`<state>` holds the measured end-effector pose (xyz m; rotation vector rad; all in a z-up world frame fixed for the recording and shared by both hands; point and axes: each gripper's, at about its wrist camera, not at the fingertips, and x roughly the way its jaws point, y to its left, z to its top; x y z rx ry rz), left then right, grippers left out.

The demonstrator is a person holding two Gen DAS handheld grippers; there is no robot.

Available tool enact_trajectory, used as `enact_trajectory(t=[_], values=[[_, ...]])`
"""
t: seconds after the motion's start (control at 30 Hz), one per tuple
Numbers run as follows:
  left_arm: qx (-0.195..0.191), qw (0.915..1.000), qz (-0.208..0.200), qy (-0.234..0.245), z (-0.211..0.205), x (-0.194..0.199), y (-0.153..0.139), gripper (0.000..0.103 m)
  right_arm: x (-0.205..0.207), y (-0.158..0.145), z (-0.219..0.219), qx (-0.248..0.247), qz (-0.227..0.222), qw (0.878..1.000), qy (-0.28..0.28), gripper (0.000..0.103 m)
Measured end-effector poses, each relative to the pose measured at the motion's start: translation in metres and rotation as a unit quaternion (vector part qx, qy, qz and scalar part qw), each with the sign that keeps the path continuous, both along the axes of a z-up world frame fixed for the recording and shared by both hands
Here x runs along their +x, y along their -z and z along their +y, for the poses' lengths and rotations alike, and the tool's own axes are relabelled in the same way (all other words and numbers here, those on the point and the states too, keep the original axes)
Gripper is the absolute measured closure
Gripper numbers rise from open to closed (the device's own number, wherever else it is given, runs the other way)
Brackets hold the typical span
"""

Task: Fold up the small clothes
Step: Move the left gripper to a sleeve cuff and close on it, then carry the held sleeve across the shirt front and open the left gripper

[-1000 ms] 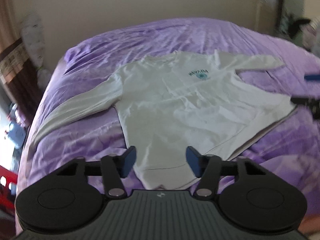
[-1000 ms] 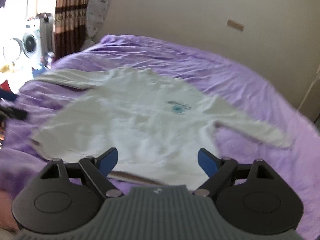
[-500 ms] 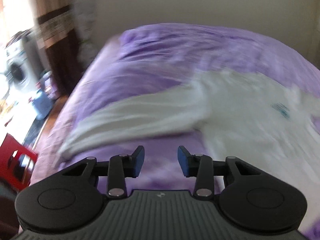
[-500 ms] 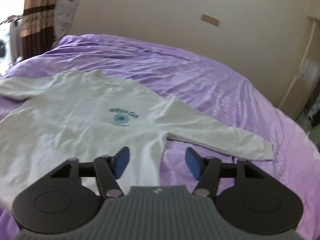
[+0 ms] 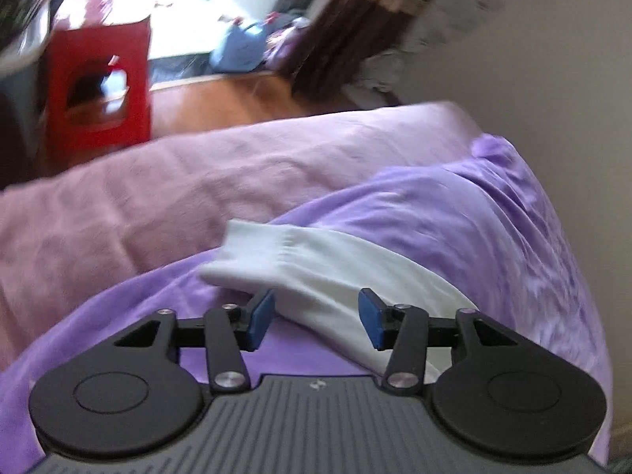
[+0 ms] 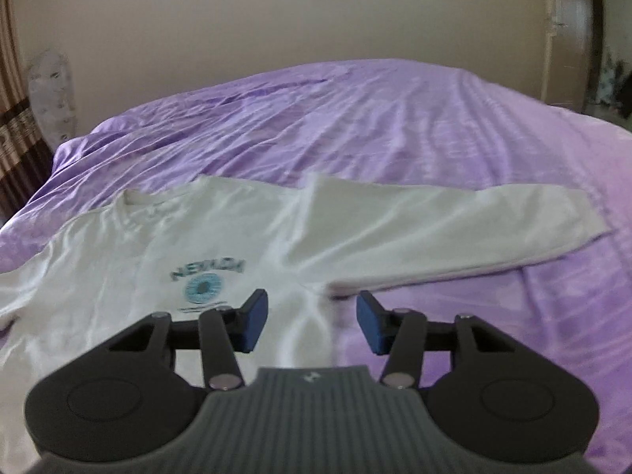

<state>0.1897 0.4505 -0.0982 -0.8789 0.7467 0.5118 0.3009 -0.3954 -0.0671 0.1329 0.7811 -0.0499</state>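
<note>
A white long-sleeved sweatshirt [image 6: 150, 245] with a teal chest print lies flat, face up, on a purple bed sheet [image 6: 395, 118]. In the left wrist view, its left sleeve [image 5: 316, 272] ends in a ribbed cuff [image 5: 252, 252] near the bed's edge. My left gripper [image 5: 314, 318] is open, its jaws on either side of the sleeve just behind the cuff. My right gripper [image 6: 312, 320] is open above the armpit where the right sleeve [image 6: 454, 225] joins the body. That sleeve stretches out to the right.
A pink blanket [image 5: 158, 197] hangs over the bed's side beyond the cuff. On the wooden floor past it stand a red stool [image 5: 98, 87] and blue clutter [image 5: 237, 47]. A beige wall [image 6: 276, 31] backs the bed; a door [image 6: 568, 31] is at right.
My left gripper swung left from the sweatshirt's hem to the left sleeve cuff. My right gripper moved right from the hem to the right armpit. Both jaws narrowed, then widened somewhat.
</note>
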Motion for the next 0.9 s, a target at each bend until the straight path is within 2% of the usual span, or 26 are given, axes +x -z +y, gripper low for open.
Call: enact_trajectory(t=[0.2,0.27,0.37,0.43,0.47,0.5,0.53,0.57,0.6,0.67,0.73,0.8,0.9], values=[[-0.091,0.9941,-0.017,-0.057,0.023,-0.017,0.036,0.037,0.041,0.011,0.054,-0.011,0.006,1.0,-0.024,0.056],[-0.099,0.9916,-0.028,-0.077,0.03,-0.017,0.048,0.035,0.054,0.017,0.058,-0.018,0.009,1.0,-0.014,0.056],[-0.092,0.9891,-0.03,-0.111,0.039,-0.017,0.063,0.035,0.067,0.023,0.049,-0.019,0.017,1.0,0.013,0.056],[-0.091,0.9872,-0.043,-0.124,0.041,-0.019,0.066,0.058,0.068,0.024,0.042,-0.026,0.019,0.999,0.024,0.056],[-0.089,0.9867,-0.052,-0.126,0.042,-0.019,0.064,0.063,0.068,0.024,0.039,-0.034,0.019,0.999,0.027,0.056],[-0.081,0.9868,-0.058,-0.127,0.042,-0.02,0.061,0.076,0.066,0.023,0.035,-0.044,0.019,0.998,0.028,0.056],[-0.07,0.9872,-0.063,-0.129,0.04,-0.02,0.055,0.088,0.066,0.023,0.032,-0.057,0.022,0.998,0.03,0.056],[-0.061,0.9877,-0.072,-0.124,0.039,-0.019,0.046,0.094,0.066,0.023,0.03,-0.069,0.026,0.997,0.031,0.056],[-0.057,0.9877,-0.084,-0.119,0.037,-0.018,0.038,0.096,0.066,0.023,0.026,-0.077,0.031,0.996,0.034,0.056],[-0.035,0.9873,-0.114,-0.106,0.027,-0.014,0.011,0.096,0.067,0.024,0.015,-0.071,0.036,0.996,0.045,0.056],[-0.004,0.9866,-0.143,-0.079,0.007,-0.006,-0.025,0.096,0.07,0.023,0.003,-0.044,0.041,0.997,0.052,0.056],[0.035,0.9837,-0.173,-0.035,-0.026,0.009,-0.065,0.096,0.069,0.021,0.002,-0.031,0.037,0.998,0.046,0.056],[0.089,0.9731,-0.207,0.046,-0.094,0.039,-0.123,0.096,0.068,0.014,0.015,-0.028,0.032,0.999,0.016,0.056]])
